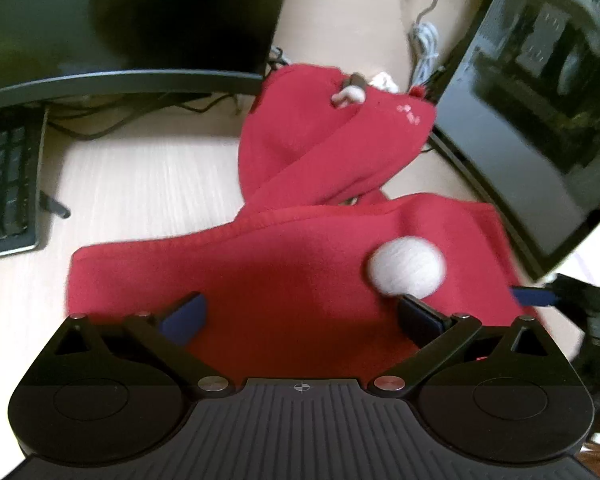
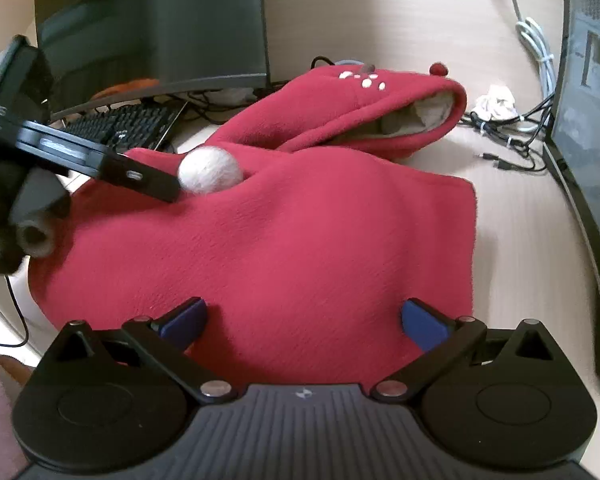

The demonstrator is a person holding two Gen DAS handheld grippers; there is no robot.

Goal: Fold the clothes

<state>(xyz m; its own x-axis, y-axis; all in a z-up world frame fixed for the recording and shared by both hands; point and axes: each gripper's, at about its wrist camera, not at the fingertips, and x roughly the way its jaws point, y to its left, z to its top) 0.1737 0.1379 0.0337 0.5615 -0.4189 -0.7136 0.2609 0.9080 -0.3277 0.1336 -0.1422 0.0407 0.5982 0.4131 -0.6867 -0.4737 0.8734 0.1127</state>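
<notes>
A small red fleece hooded garment (image 1: 292,264) (image 2: 300,232) lies folded on the pale wooden desk, its hood (image 2: 364,112) toward the monitors. A white pompom (image 1: 406,266) (image 2: 210,170) rests on the body. My left gripper (image 1: 300,316) hovers over the garment's near edge, open, its right finger just under the pompom. In the right wrist view the left gripper (image 2: 148,178) reaches in from the left beside the pompom. My right gripper (image 2: 304,320) is open above the garment's near hem, with only cloth below it.
Two dark monitors (image 1: 120,20) (image 1: 540,100) flank the hood. A black keyboard (image 2: 128,126) lies at the left. White and black cables (image 2: 536,52) and a crumpled white paper (image 2: 496,104) sit at the back right. Bare desk (image 2: 520,240) lies right of the garment.
</notes>
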